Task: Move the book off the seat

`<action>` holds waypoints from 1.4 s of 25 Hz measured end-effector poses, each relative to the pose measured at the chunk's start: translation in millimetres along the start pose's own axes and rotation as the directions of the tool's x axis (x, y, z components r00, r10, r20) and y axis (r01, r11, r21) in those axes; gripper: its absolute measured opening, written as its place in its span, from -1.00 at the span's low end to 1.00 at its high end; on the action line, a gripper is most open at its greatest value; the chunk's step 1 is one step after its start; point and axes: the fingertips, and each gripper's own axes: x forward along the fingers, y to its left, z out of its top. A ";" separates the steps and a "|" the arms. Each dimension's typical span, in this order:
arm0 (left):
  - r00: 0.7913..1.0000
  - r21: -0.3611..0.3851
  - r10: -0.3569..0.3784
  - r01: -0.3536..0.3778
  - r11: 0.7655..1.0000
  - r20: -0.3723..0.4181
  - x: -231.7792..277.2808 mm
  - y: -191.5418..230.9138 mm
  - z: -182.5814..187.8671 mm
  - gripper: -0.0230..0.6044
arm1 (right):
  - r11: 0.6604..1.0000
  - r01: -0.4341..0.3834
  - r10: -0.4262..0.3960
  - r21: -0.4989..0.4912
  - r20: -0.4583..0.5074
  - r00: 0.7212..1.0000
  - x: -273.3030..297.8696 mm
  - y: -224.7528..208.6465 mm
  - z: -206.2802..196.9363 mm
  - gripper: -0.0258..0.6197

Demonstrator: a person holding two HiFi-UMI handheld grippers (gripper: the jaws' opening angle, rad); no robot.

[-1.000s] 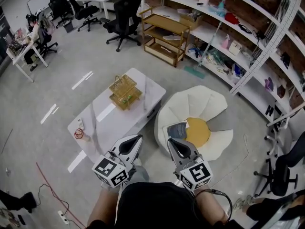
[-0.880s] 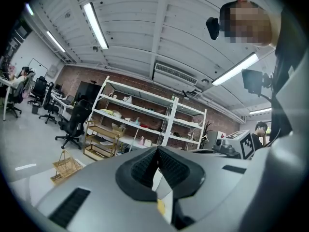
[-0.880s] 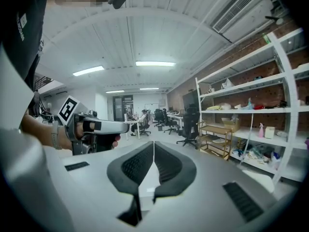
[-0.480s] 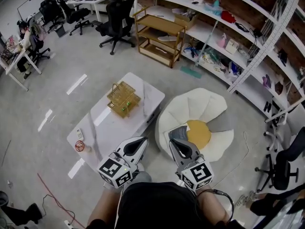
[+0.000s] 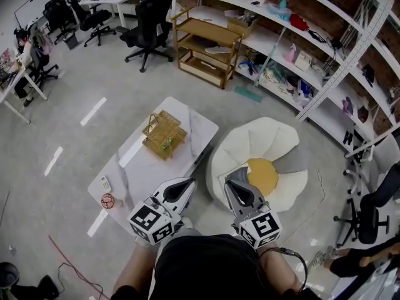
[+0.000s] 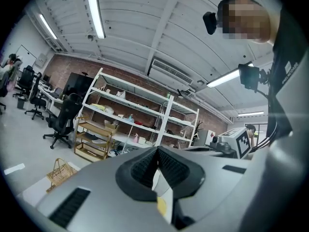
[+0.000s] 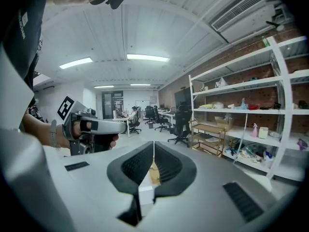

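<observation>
Book (image 5: pixel 235 174): grey, lying flat on the left part of the seat (image 5: pixel 261 137), touching the left edge of the yellow cushion (image 5: pixel 265 175). Its near end is covered by the right gripper in the head view.
Book, handling (judgement): stiff cover, slim, light to moderate in weight. Not fragile. The cover is probably smooth, so a shallow pinch may slip, and an unsupported side could fall open.
Book, where to grip (judgement): on an exposed edge, ideally the spine side, with one jaw slid under it on the soft seat. Which side is the spine cannot be told.
Book, pointing and long axis: the visible strip seems to run near-to-far, leaning slightly left at the far end. This is uncertain with so much of it hidden.
Table (image 5: pixel 134 166): white, left of the seat and just beside it, carrying a wicker basket (image 5: pixel 164 134). Likely drop spot.
Left gripper (image 5: pixel 186 184): jaws pressed together on nothing, held over the near edge of the table.
Right gripper (image 5: pixel 232 186): jaws pressed together, empty, above the near-left seat rim. Needs to spread before any grasp.
</observation>
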 end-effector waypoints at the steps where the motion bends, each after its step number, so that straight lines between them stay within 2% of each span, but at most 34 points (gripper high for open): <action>1: 1.000 -0.002 -0.003 0.003 1.000 0.000 -0.9 6.3 0.6 -0.91 | 1.000 0.006 -0.006 0.000 -0.002 1.000 6.0 0.6 0.3 -0.87; 16: 1.000 -0.029 -0.021 0.021 0.999 -0.002 -7.6 57.5 -2.7 -0.91 | 0.999 0.035 -0.036 -0.007 -0.008 0.999 57.9 7.4 0.8 -0.87; 26: 1.000 -0.060 -0.008 0.007 0.998 -0.014 3.9 61.9 -8.3 -0.91 | 1.000 0.014 -0.014 0.001 -0.015 1.000 65.4 -1.2 1.3 -0.87; 35: 0.999 -0.073 0.002 -0.005 0.997 -0.038 32.6 62.3 -17.4 -0.91 | 1.000 0.015 -0.014 0.023 -0.036 0.999 67.2 -37.0 -8.7 -0.87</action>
